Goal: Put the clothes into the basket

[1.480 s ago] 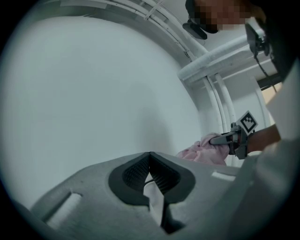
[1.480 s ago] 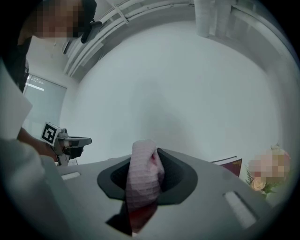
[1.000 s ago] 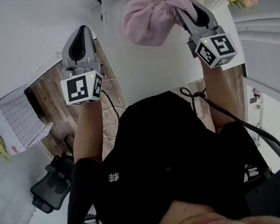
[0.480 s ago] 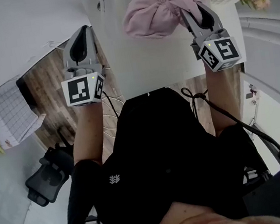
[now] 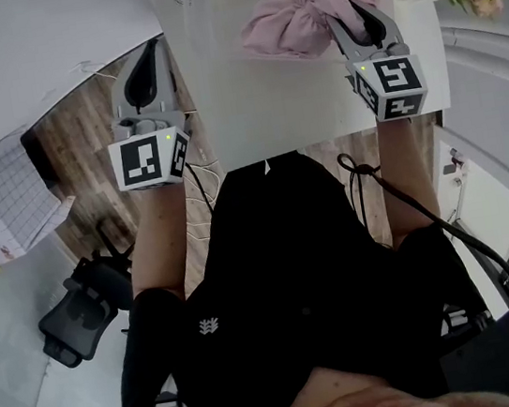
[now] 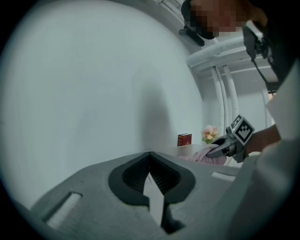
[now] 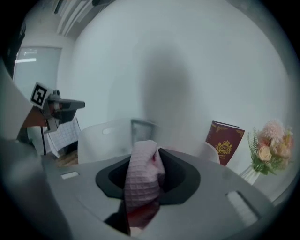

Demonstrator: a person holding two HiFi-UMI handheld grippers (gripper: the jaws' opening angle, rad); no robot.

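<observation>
Cloth: the pink cloth [image 5: 298, 16] lay bunched near the far edge of the white table [image 5: 258, 102], with its long side along that edge.
Right gripper: the right gripper [image 5: 354, 12] was clamped on the cloth's right end. Its jaws had just been opening a little, with the cloth between them.
Left gripper: the left gripper [image 5: 154, 52] had its tips together and held nothing. It was just beside the table's left edge.
Basket: a white checked basket [image 5: 12, 201] stood on the floor, well past the left edge and nearer the left hand.
Room: the way left looked open.
</observation>
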